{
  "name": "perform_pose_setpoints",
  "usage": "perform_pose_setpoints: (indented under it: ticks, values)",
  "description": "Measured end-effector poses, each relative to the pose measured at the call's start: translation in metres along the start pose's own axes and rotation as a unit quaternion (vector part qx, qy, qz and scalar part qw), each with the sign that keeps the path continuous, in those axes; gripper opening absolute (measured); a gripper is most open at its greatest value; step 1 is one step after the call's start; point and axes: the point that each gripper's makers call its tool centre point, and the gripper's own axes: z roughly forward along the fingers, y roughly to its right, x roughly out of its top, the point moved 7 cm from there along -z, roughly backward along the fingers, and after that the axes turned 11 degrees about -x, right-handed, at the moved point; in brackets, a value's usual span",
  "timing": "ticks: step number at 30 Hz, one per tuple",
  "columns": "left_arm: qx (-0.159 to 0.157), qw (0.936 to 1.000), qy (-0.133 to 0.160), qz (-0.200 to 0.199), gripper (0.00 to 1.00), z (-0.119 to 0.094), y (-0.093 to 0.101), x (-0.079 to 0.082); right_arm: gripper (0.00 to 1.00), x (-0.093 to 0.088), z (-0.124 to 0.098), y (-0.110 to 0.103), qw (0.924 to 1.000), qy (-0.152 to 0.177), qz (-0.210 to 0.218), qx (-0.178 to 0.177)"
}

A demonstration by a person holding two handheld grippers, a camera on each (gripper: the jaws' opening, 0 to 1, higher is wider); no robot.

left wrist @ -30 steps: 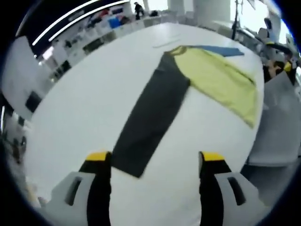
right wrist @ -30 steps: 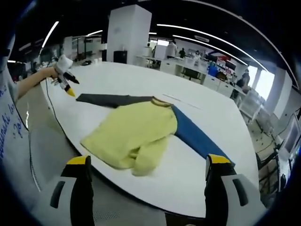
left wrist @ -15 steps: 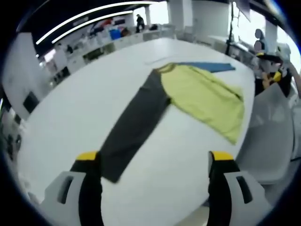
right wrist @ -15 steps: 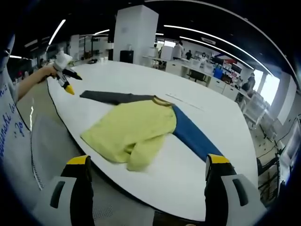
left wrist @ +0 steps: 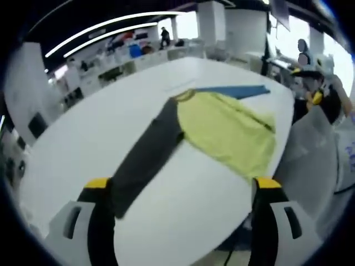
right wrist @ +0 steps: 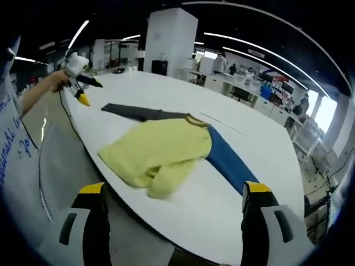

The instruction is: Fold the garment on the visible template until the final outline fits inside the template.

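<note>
left gripper view, garment (left wrist: 222, 130) on table (left wrist: 89, 144)

A white pillar (right wrist: 169, 39) stands behind the white table (right wrist: 138, 91).

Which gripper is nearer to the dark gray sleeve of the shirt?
Left. The left gripper hangs open right over the dark gray sleeve's cuff end. The right gripper sits off the table edge, beyond the yellow body.

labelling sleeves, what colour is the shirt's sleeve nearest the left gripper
Dark grey sleeve, best in the left gripper view; the other sleeve is blue.
</note>
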Motion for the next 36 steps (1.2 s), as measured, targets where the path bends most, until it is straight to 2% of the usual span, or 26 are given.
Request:
perform_pose_setpoints:
  ticks: [2,8,13,18,21,25,33,36]
  values:
    - [-0.009,0.9999,0.014,0.001,1.0,0.0,0.013,0.005,1.0,-0.003,-0.002,0.002,1.0,-0.001,-0.002,-0.001]
    - [-0.012,0.9994,0.031,-0.001,1.0,-0.003,0.041,0.015,1.0,-0.008,-0.009,0.009,1.0,0.003,-0.007,-0.002]
    - [-0.013,0.9981,0.06,0.004,1.0,-0.006,0.058,0.025,1.0,-0.01,-0.013,0.011,0.9999,0.002,-0.015,-0.003]
    - [-0.031,0.9947,0.098,-0.002,1.0,-0.005,0.083,0.034,1.0,-0.014,-0.014,0.013,0.9997,-0.001,-0.024,0.002]
    - [-0.034,0.9948,0.096,0.002,1.0,-0.003,0.092,0.033,1.0,-0.017,-0.013,0.013,0.9996,-0.009,-0.027,0.003]
    - [-0.014,0.997,0.075,0.009,1.0,-0.003,0.096,0.029,1.0,-0.02,-0.007,0.008,0.9987,-0.029,-0.039,0.012]
    - [-0.017,0.996,0.087,-0.011,1.0,-0.008,0.109,0.022,1.0,-0.016,0.001,-0.004,0.998,-0.028,-0.043,0.038]
    - [-0.013,0.9946,0.1,-0.022,1.0,-0.01,0.116,0.02,0.98,-0.016,0.005,-0.006,0.9973,-0.034,-0.047,0.044]
